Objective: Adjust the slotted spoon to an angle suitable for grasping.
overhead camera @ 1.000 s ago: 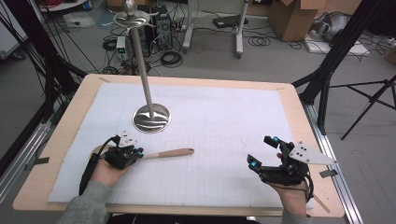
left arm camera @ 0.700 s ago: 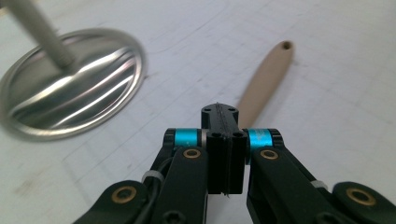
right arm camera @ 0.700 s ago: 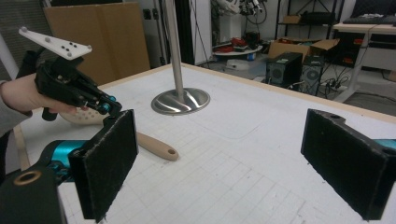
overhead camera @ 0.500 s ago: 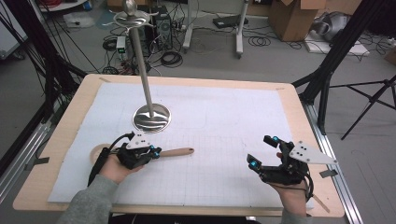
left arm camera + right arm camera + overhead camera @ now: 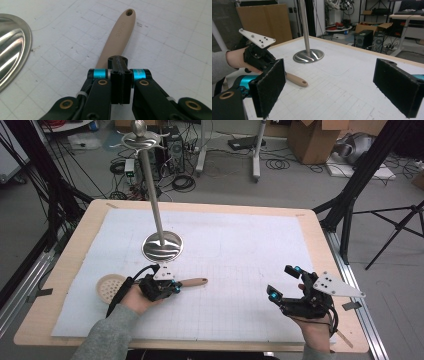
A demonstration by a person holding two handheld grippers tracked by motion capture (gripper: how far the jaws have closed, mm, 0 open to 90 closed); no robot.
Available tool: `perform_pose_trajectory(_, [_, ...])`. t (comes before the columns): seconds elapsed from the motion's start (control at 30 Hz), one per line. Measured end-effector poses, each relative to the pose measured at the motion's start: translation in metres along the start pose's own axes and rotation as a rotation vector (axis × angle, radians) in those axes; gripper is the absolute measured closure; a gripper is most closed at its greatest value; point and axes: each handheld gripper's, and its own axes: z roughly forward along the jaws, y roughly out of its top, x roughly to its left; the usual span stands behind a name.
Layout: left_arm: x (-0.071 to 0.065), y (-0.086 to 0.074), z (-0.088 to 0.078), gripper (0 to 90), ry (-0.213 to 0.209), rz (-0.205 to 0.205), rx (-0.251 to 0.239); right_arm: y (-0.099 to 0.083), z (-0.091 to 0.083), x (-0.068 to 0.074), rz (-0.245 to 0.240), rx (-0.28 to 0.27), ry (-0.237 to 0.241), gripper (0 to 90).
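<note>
The beige handle (image 5: 192, 282) is smooth and slender, rounded at its far end with a small hanging hole there and faint raised lettering along its length; it lies flat on the white gridded mat (image 5: 235, 265), just in front of the steel stand's round base (image 5: 162, 246). The left gripper (image 5: 167, 287) has its jaws clamped tight on the near end of that handle, pads pressed together around it, as the left gripper view shows with the stem running straight out beyond them. Compared with a second ago, the left hand has carried the handle along the mat toward the middle, and a round perforated beige disc (image 5: 110, 286) now lies uncovered behind it near the left edge. The right gripper (image 5: 285, 283) rests at the table's near right with its jaws spread wide and nothing between them.
</note>
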Motion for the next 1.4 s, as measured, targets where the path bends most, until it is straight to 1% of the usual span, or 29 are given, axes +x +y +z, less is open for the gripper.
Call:
perform_pose_trajectory(0.03, [0.000, 0.001, 0.002, 89.5, 0.006, 0.002, 0.002, 0.000, 0.000, 0.000, 0.004, 0.004, 0.000, 9.8])
perform_pose_trajectory(0.13, [-0.001, 0.000, 0.005, 89.5, 0.001, 0.002, 0.009, 0.000, 0.002, 0.000, -0.003, 0.003, 0.003, 9.8])
perform_pose_trajectory(0.17, [-0.001, 0.001, 0.004, 89.5, -0.006, 0.008, 0.011, 0.000, 0.002, 0.000, 0.001, 0.006, 0.004, 9.8])
perform_pose_trajectory(0.23, [0.000, 0.002, -0.002, 89.5, -0.030, -0.005, -0.021, 0.000, 0.001, 0.000, 0.002, 0.007, 0.003, 9.8])
perform_pose_trajectory(0.3, [0.001, 0.004, -0.011, 89.5, -0.041, -0.001, -0.034, 0.000, 0.000, -0.001, 0.009, 0.003, 0.000, 9.8])
perform_pose_trajectory(0.4, [0.006, 0.009, -0.023, 89.5, -0.039, 0.016, -0.039, -0.001, -0.001, -0.001, 0.011, 0.004, -0.001, 9.8])
perform_pose_trajectory(0.43, [0.010, 0.010, -0.028, 89.5, -0.045, 0.018, -0.043, 0.000, -0.001, -0.001, 0.008, 0.005, 0.000, 9.8])
perform_pose_trajectory(0.47, [0.011, 0.011, -0.030, 89.5, -0.054, 0.008, -0.055, 0.000, -0.002, 0.000, 0.005, 0.000, 0.000, 9.8])
perform_pose_trajectory(0.5, [0.014, 0.011, -0.033, 89.5, -0.059, 0.018, -0.051, 0.001, -0.002, 0.000, 0.001, -0.001, 0.001, 9.8])
perform_pose_trajectory(0.6, [0.021, 0.011, -0.040, 89.4, -0.073, 0.006, -0.069, 0.001, -0.002, 0.000, 0.002, -0.004, 0.001, 9.8])
perform_pose_trajectory(0.63, [0.025, 0.011, -0.043, 89.3, -0.075, 0.017, -0.059, 0.001, -0.002, 0.000, 0.002, -0.003, 0.002, 9.8])
perform_pose_trajectory(0.67, [0.027, 0.010, -0.045, 88.8, -0.080, 0.013, -0.061, 0.001, -0.002, 0.000, 0.001, -0.003, 0.002, 9.8])
perform_pose_trajectory(0.73, [0.032, 0.008, -0.048, 86.4, -0.096, 0.022, -0.058, 0.001, -0.002, 0.000, 0.004, -0.001, 0.002, 9.8])
perform_pose_trajectory(0.77, [0.035, 0.006, -0.051, 84.0, -0.102, 0.017, -0.056, 0.000, -0.001, -0.001, 0.003, -0.003, 0.002, 9.8])
perform_pose_trajectory(0.83, [0.040, 0.004, -0.054, 83.1, -0.110, 0.019, -0.056, 0.000, -0.001, -0.001, 0.003, -0.003, 0.002, 9.8])
perform_pose_trajectory(0.87, [0.042, 0.002, -0.055, 81.6, -0.112, 0.011, -0.056, 0.000, -0.001, 0.000, 0.006, 0.000, 0.002, 9.8])
perform_pose_trajectory(0.9, [0.045, 0.001, -0.057, 80.3, -0.112, 0.014, -0.049, 0.001, -0.001, 0.000, 0.004, -0.002, 0.003, 9.8])
perform_pose_trajectory(0.93, [0.047, -0.001, -0.058, 78.3, -0.115, 0.016, -0.046, 0.001, -0.001, 0.000, 0.003, -0.003, 0.005, 9.8])
perform_pose_trajectory(0.97, [0.048, -0.002, -0.059, 76.4, -0.117, 0.009, -0.045, 0.001, -0.002, 0.000, 0.003, -0.002, 0.006, 9.8])
perform_pose_trajectory(1.0, [0.050, -0.004, -0.061, 74.1, -0.119, 0.013, -0.042, 0.001, -0.002, 0.000, 0.003, -0.003, 0.004, 9.8])
perform_pose_trajectory(1.07, [0.052, -0.006, -0.063, 69.5, -0.125, 0.006, -0.043, 0.001, -0.002, 0.000, 0.004, -0.002, 0.005, 9.8])
perform_pose_trajectory(1.13, [0.054, -0.008, -0.063, 65.2, -0.131, 0.008, -0.038, 0.001, -0.001, 0.000, 0.000, -0.005, 0.007, 9.8])
perform_pose_trajectory(1.2, [0.055, -0.009, -0.063, 59.6, -0.151, 0.003, -0.031, 0.001, 0.000, 0.000, 0.002, 0.000, 0.007, 9.8])
perform_pose_trajectory(1.4, [0.064, -0.010, -0.062, 45.0, -0.210, 0.022, -0.012, 0.000, 0.000, 0.001, 0.000, 0.003, 0.011, 9.8])
